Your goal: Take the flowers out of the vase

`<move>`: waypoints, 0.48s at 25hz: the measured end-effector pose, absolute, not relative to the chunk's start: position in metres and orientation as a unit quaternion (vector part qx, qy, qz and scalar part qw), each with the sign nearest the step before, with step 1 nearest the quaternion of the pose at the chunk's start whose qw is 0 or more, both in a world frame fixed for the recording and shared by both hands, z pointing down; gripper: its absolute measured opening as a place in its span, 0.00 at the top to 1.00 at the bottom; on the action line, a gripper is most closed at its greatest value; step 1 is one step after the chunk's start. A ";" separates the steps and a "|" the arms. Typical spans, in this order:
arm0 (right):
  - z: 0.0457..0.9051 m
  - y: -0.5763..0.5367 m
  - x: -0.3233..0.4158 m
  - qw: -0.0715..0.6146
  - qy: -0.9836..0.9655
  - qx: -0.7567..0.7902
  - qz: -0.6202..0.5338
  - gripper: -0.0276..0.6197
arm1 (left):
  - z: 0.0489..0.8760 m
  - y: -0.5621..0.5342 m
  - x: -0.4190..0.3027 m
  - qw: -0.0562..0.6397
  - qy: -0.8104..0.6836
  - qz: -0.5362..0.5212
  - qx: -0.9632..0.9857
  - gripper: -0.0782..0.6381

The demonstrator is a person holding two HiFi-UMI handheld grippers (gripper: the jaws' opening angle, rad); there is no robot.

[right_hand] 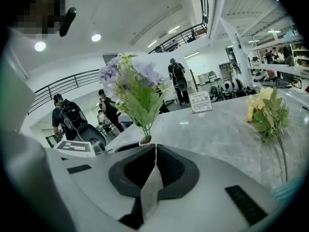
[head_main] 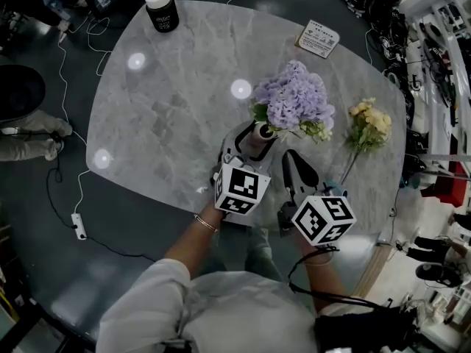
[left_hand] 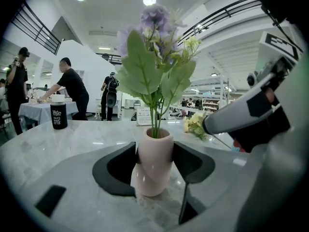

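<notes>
**One bunch out, the purple one yet to come**

From where I stand, the job looks about half done. A yellow bunch [head_main: 370, 123] lies flat on the marble desk [head_main: 169, 101], off to the right of the vase and well clear of it, stem trailing towards the person. My guess is that it belonged in the vase, though nothing here proves it. The big purple flowers [head_main: 294, 101] are in the pale pink vase [head_main: 259, 140], green stems running straight down into its mouth.

The left gripper [left_hand: 154, 161] has the vase. Its fingers [left_hand: 190, 161] stand fairly wide, and their dark pads press on either side of the upper body. The vase stands upright on the desk in that grip, near the person's edge.

The right gripper [right_hand: 155, 151] sits just beside the vase, on its right and a little nearer the person. Its fingers [right_hand: 174, 170] are closed flat against each other with nothing between them. The purple stems rise just past its tip, but it is not touching them.

What is left, as I see it: the right gripper has to open, close on the purple stems above the rim and draw them up and out while the left holds the vase steady. Then that bunch can go down on the desk, probably next to the yellow one.
</notes>
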State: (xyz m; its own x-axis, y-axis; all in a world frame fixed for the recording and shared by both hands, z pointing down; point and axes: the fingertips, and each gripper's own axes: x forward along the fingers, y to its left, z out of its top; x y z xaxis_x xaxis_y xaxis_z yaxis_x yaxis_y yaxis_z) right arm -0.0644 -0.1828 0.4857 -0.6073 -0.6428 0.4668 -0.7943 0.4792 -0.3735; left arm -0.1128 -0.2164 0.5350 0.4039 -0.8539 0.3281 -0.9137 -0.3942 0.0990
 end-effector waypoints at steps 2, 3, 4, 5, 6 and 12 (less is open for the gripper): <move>0.485 -0.186 -0.070 0.132 -0.854 0.416 0.284 0.94 | 0.535 -0.217 -0.113 0.133 -0.532 0.114 0.829 0.54; 0.485 -0.188 -0.072 0.131 -0.855 0.413 0.284 0.94 | 0.535 -0.217 -0.113 0.133 -0.531 0.114 0.829 0.54; 0.485 -0.189 -0.075 0.130 -0.857 0.410 0.283 0.94 | 0.535 -0.218 -0.113 0.133 -0.530 0.115 0.830 0.54; 0.484 -0.190 -0.077 0.130 -0.858 0.409 0.283 0.94 | 0.535 -0.218 -0.112 0.133 -0.529 0.115 0.831 0.54; 0.484 -0.191 -0.078 0.130 -0.859 0.408 0.282 0.94 | 0.535 -0.217 -0.112 0.133 -0.528 0.115 0.831 0.54; 0.484 -0.200 -0.089 0.128 -0.864 0.398 0.281 0.94 | 0.535 -0.219 -0.113 0.134 -0.522 0.117 0.834 0.54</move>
State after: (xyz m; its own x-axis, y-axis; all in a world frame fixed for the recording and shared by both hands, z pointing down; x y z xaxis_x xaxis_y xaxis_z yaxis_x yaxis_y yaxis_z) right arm -0.0890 -0.2004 0.4838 -0.6506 -0.6157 0.4445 -0.7594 0.5257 -0.3833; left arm -0.1125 -0.2185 0.5353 0.4266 -0.8399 0.3355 -0.9027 -0.4182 0.1010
